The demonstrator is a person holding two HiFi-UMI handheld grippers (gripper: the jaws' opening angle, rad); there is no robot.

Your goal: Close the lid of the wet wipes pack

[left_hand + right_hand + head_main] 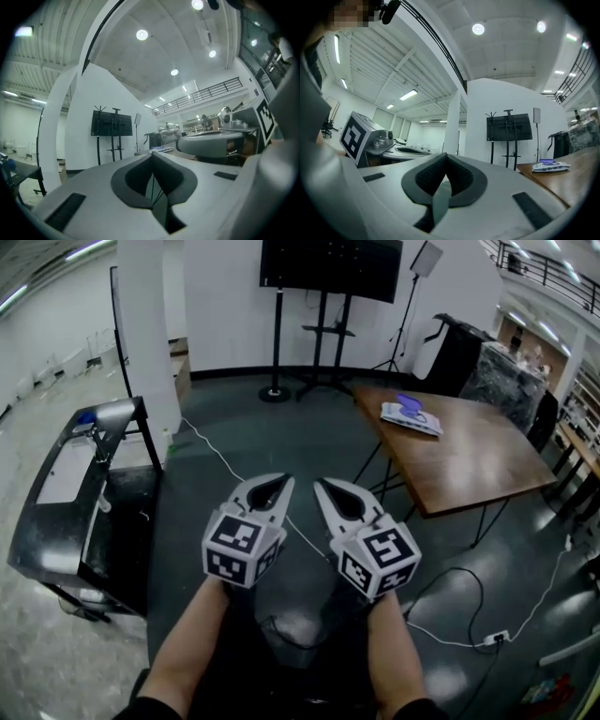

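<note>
White, flat, soft wet wipes pack (411, 418) lies on the brown wooden rectangular desk (487, 465), near its far left corner in head view, well apart from both claws; broad face up; long axis runs upper left to lower right in that view. Purple-blue lid (410, 404) sits on the top face, toward the pack's far side; looks a bit raised, but too small to be sure; contents not visible. Right gripper view shows the pack (548, 165) side-on at far right on the desk (562, 183), lid (547, 161) uppermost; in left gripper view it's only a small pale shape (161, 149).

Left claw (284, 480), white plastic w/ a black-and-white marker cube, is held over the dark floor (281, 427); jaws pressed together, nothing btwn them; its own view shows the tips meeting (152, 154). Right claw (321, 486) just beside it, same build; jaws also together and empty, tips touching in its own view (445, 155). Both point approx. toward the black screen on a stand (330, 263); black trolley (84, 512) stands at left.
</note>
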